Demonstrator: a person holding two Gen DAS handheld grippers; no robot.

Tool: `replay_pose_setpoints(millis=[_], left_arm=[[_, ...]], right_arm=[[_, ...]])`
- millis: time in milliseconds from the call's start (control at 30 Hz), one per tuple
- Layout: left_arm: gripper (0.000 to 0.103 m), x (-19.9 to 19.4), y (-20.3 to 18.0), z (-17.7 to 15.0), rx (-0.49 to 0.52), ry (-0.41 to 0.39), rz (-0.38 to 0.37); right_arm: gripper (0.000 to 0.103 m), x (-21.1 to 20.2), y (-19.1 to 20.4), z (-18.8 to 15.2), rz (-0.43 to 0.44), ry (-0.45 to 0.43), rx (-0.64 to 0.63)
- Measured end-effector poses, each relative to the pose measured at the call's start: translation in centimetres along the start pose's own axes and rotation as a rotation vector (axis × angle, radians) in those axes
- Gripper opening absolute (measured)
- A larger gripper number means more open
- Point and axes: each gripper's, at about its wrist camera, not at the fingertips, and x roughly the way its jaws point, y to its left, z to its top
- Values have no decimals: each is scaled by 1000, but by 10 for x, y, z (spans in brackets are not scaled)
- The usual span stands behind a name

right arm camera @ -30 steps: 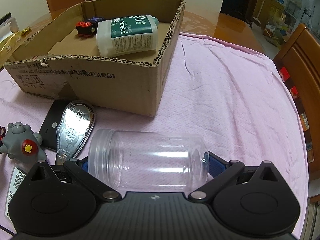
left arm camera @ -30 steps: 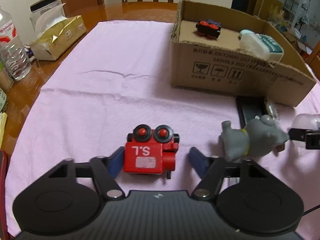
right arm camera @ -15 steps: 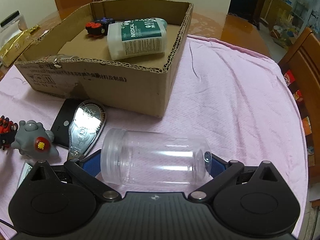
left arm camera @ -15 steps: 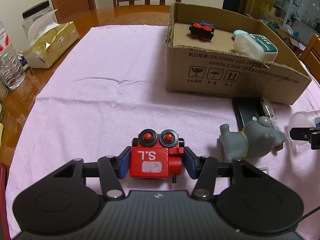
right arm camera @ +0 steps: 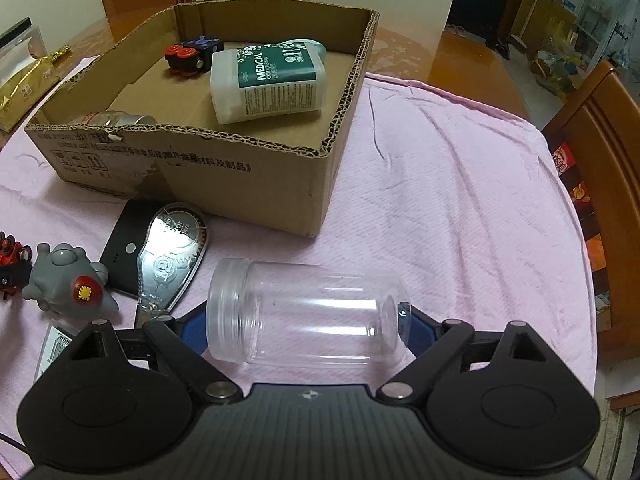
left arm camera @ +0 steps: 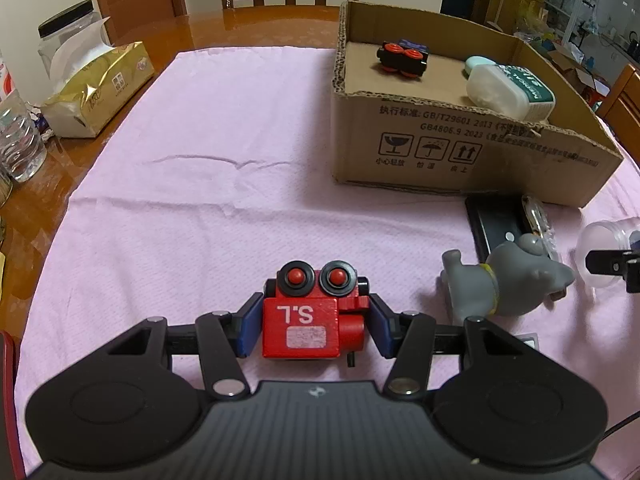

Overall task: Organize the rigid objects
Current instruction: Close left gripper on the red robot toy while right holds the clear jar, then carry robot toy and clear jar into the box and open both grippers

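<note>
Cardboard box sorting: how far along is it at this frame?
Partly done. The cardboard box already holds a black toy car, a medical cotton container and a metal can. In hand: the left gripper clamps a red toy train; the right gripper clamps a clear jar. A grey elephant toy, black phone and silver opener remain outside.

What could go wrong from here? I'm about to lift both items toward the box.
The clear jar is smooth and round, held end to end in the right gripper; it may slip or rotate. The left gripper grips the red toy train close to the grey elephant figure, which could get bumped. The cardboard box wall could catch either item.
</note>
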Motion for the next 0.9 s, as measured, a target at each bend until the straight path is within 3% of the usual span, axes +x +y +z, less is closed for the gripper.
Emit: replay_pose_setpoints(millis=[300,600,700,900], left_arm=[[52,-8,4,6,45,13,-28],[50,-35,4,22,156,-1,-75],[50,-45,6,31,168,1,-114],[50,-71,-2,65,252,-71,-153]], right_arm=[[94,-10,-1,5,43,8,-42],[94,-39,-4,18,91,-7,-116],[94,-50,-5,25,107,-22,-134],[94,-74,-4,41,146,-64,-174]])
